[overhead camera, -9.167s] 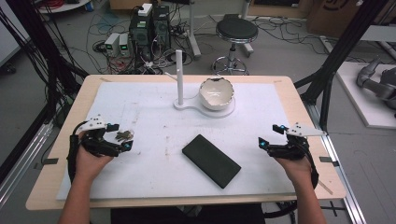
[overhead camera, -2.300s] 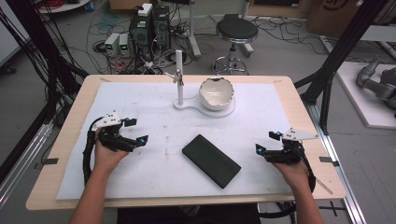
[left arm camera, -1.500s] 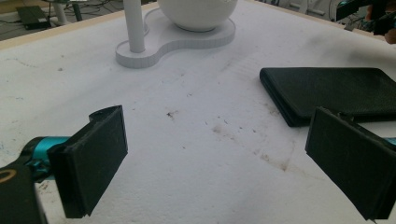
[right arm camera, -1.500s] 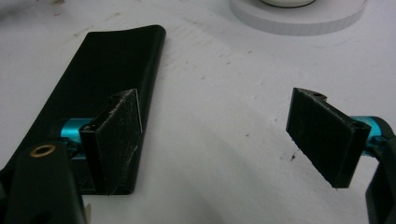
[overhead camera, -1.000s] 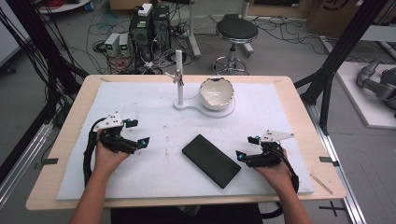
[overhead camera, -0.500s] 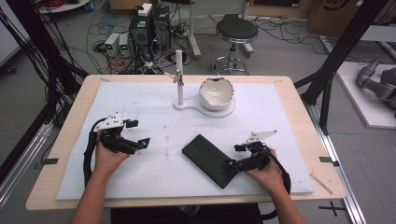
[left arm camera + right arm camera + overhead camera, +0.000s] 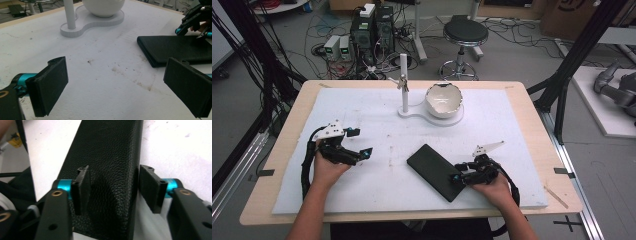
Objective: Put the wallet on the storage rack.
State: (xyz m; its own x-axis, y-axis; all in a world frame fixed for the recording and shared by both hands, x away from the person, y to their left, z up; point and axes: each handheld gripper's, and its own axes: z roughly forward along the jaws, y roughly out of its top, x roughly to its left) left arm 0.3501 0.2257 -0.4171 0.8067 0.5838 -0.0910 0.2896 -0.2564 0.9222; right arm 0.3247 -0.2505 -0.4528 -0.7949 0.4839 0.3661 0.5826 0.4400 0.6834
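At the near end of the black case (image 7: 107, 170), my right gripper (image 7: 113, 187) has been closing, one jaw above it, one beside its edge; my left gripper (image 7: 117, 85) stands wide apart.

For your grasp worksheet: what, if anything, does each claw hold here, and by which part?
Neither holds anything yet. The right claw straddles the near end of the flat black leather-textured case, its jaws closing but not yet clamped. The left claw is open.
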